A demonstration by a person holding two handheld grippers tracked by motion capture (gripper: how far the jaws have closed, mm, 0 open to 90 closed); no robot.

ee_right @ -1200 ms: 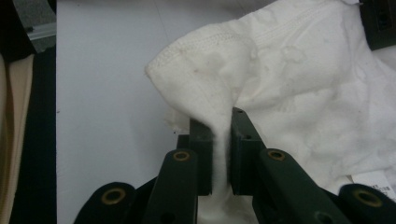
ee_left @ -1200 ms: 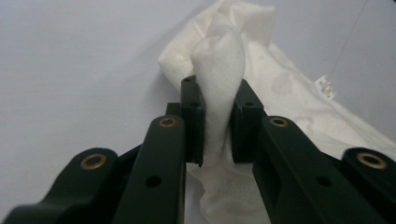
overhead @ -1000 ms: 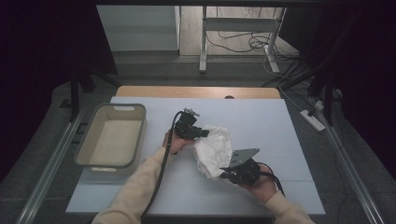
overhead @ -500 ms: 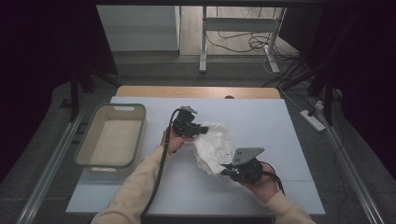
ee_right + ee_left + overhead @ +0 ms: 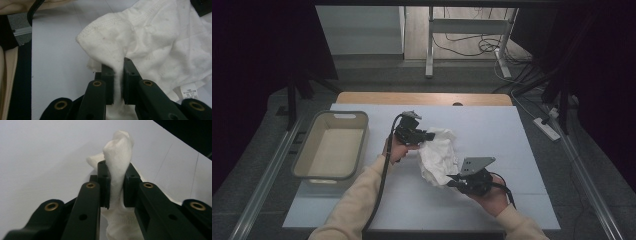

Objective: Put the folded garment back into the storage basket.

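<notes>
on the pale worktop, beside the beige bin, a white cloth hangs bunched between both grippers. left gripper jaws clamp one fold; right gripper jaws clamp a hemmed corner. pulling apart hard could slip the thin pinch loose. since earlier, the left hand has edged slightly; the right is unchanged.

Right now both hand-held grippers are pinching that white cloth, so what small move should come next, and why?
Probably draw the two apart to spread the white cloth. The left hand-held gripper and right hand-held gripper each clamp an edge, yet the fabric between them hangs crumpled over the table. The tub sits off to the left.
</notes>
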